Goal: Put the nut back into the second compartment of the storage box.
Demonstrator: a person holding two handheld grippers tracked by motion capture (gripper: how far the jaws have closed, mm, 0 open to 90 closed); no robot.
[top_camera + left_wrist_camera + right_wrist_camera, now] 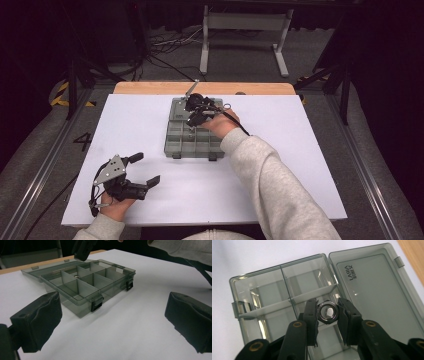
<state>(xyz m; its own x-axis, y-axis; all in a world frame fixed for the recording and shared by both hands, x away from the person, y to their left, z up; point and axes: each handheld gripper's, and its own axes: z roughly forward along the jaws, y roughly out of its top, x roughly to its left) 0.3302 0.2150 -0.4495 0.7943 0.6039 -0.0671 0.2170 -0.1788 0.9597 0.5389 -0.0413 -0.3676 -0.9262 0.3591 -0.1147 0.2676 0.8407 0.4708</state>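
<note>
A smoky grey organiser box (pixel 172 149) lies open mid-table, its lid (pixel 374 290) folded flat behind it. My right gripper (pixel 327 313) hovers over the box's compartments (pixel 287 302), shut on a dark hex nut (pixel 320 315) pinched between both pads. In the high view this gripper (pixel 193 120) is above the box's back half. A small shiny metal piece (pixel 77 276) lies in one rear compartment. My left gripper (pixel 145 169) rests low at the front left of the white mat, jaws wide open and holding nothing; the box (pixel 82 287) lies ahead of it.
The white mat (pixel 300 165) covers a wooden table whose far edge (pixel 150 88) shows at the back. Two black latches (pixel 97 303) stick out from the box's front wall. A grey-sleeved forearm (pixel 270 185) crosses the mat's right middle. Cables and a white frame (pixel 245 30) lie beyond on the floor.
</note>
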